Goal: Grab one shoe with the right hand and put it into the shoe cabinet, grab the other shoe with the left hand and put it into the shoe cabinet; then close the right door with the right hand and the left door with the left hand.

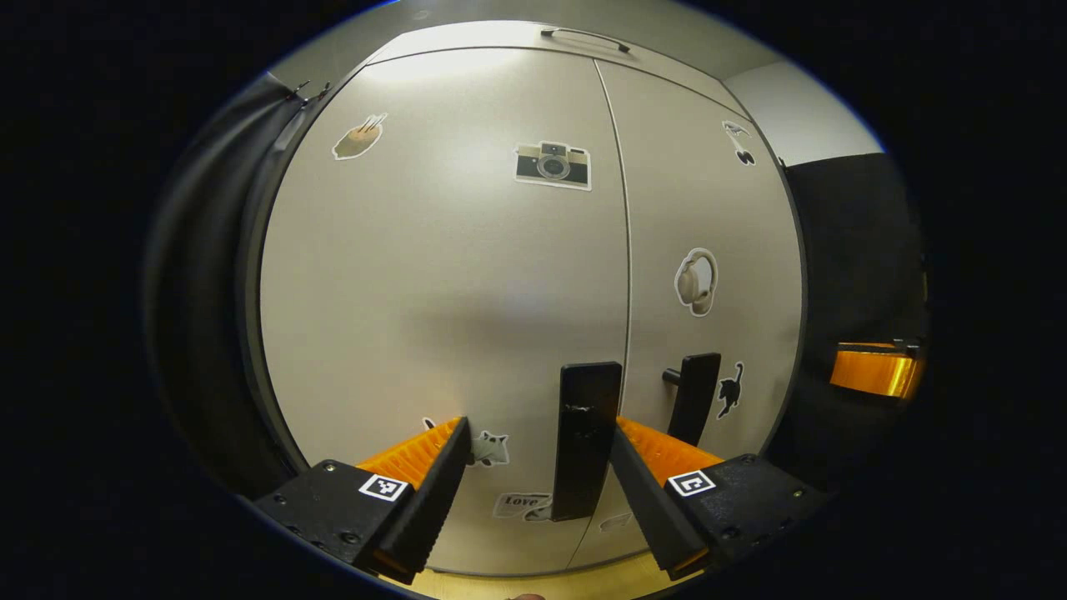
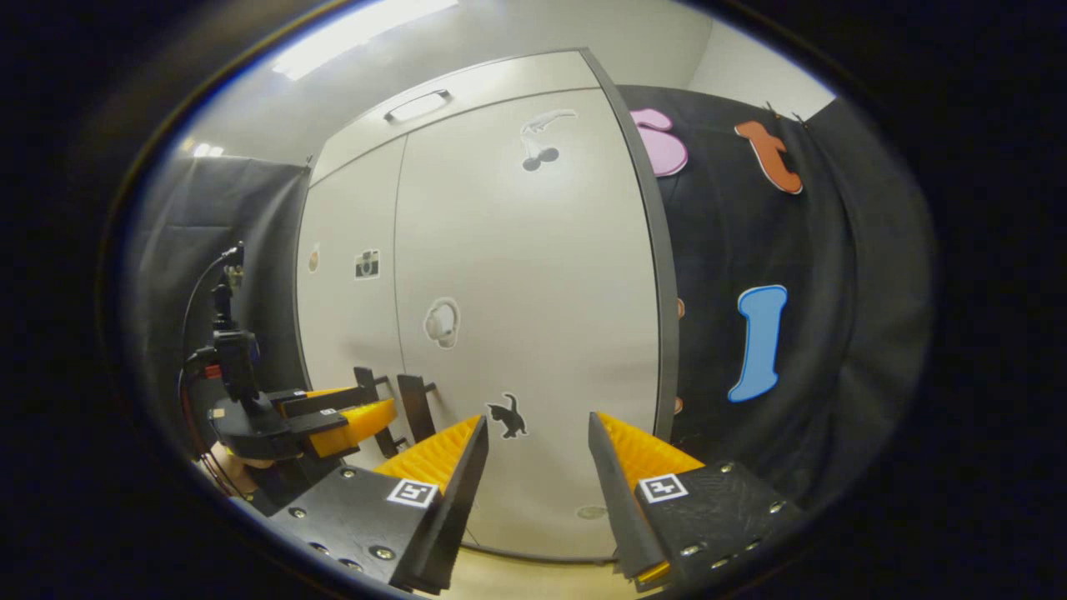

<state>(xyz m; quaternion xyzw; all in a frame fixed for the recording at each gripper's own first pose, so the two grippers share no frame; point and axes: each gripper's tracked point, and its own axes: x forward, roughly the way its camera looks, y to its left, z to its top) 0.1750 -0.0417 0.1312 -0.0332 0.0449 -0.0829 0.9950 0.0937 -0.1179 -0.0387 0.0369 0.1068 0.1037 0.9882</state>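
Shoe cabinet: both grey doors shut, stickers on the fronts, pale wood floor below, black cloth walls on either side. Left door and right door meet at a thin seam; black handles stand either side of it. Shoes not visible.

Left gripper: fingers spread wide, empty, the left door's handle standing between them, contact unclear.

Right gripper: fingers apart, empty, facing the right door near the cat sticker.

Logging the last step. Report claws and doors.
Left claw open, straddling left handle. Right claw open, off right door. Both doors look shut. Nothing in the way.
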